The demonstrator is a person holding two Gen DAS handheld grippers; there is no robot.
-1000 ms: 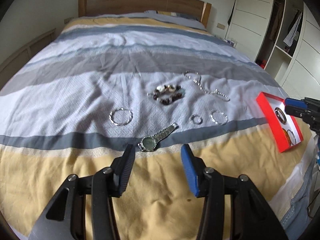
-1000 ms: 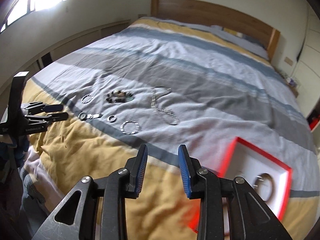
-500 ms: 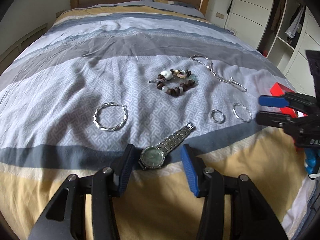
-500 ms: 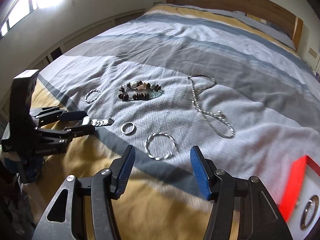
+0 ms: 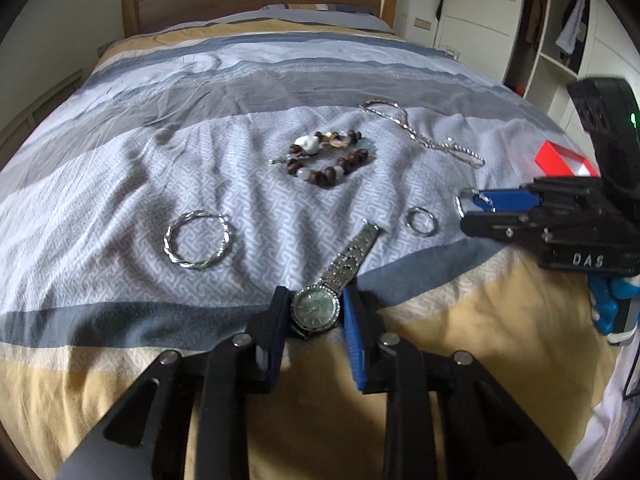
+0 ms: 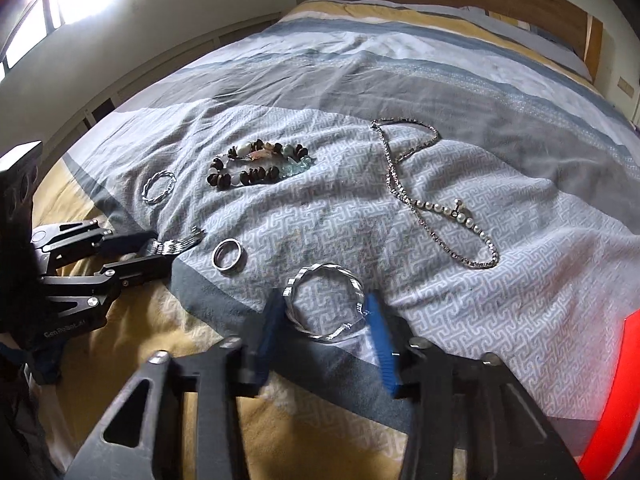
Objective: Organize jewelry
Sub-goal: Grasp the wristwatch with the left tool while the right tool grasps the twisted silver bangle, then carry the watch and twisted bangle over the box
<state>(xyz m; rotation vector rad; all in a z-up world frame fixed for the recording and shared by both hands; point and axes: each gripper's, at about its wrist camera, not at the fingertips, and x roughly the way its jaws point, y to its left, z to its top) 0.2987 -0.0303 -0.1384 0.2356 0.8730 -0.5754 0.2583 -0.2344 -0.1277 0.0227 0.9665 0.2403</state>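
Observation:
A silver watch [image 5: 316, 309] with a green dial lies at the border of the grey and yellow stripes. My left gripper [image 5: 314, 298] has its jaws closing, and both pads sit against the watch case. In the right wrist view the watch band [image 6: 182, 243] sticks out of the left gripper [image 6: 158, 250]. A twisted silver hoop [image 6: 324, 304] lies between the pads of my right gripper [image 6: 324, 312]. Its jaws are closing and touch the hoop's rim on both sides. The right gripper [image 5: 472, 210] shows at the right of the left wrist view.
On the bedspread [image 5: 120, 140] lie a second twisted hoop [image 5: 198, 240], a small ring [image 5: 420, 220], a beaded bracelet [image 5: 328, 156] and a chain necklace [image 5: 424, 136]. A red box [image 5: 564, 160] sits at the bed's right edge. A wardrobe stands beyond it.
Both grippers came down to the bed. The left jaws narrowed onto the watch face. The right gripper moved from the red box to the twisted hoop and narrowed around it.

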